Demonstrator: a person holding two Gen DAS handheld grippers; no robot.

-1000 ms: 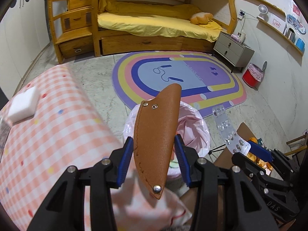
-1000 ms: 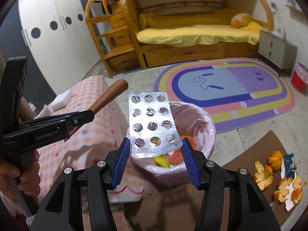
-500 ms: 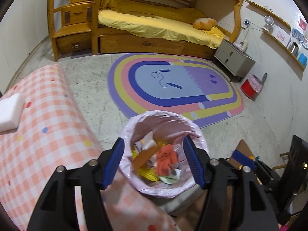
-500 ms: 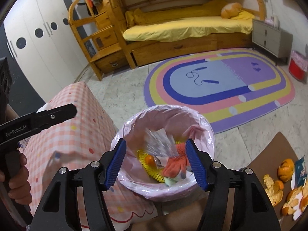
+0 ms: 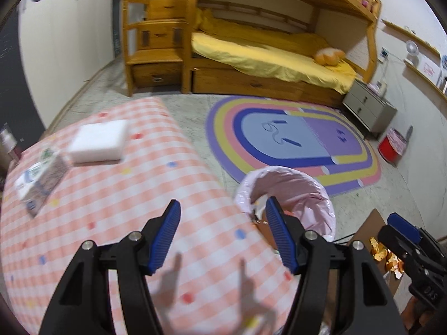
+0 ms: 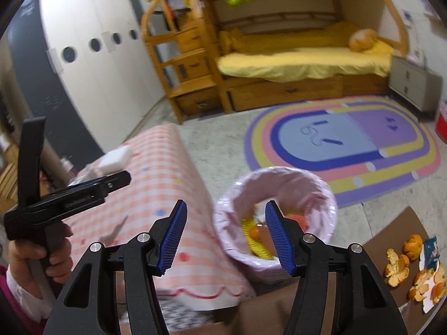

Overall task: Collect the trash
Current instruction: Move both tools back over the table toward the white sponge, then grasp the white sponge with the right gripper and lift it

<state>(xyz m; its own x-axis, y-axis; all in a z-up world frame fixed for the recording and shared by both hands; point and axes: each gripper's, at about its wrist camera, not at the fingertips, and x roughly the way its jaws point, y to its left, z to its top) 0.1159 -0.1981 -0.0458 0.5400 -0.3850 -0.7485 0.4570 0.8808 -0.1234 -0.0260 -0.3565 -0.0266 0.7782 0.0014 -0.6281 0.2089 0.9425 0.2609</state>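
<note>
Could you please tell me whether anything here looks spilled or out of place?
Yes: torn orange tangerine peels and a teal wrapper scrap lie scattered on the brown cardboard sheet, right of the pink-lined trash bin rather than inside it.

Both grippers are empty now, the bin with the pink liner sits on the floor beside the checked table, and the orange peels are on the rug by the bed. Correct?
Not quite: the orange peels lie on the brown board at lower right, as the right wrist view shows, not on the rug. The rest holds: left gripper and right gripper, now closing, are empty, and the bin stands by the checked table.
</note>
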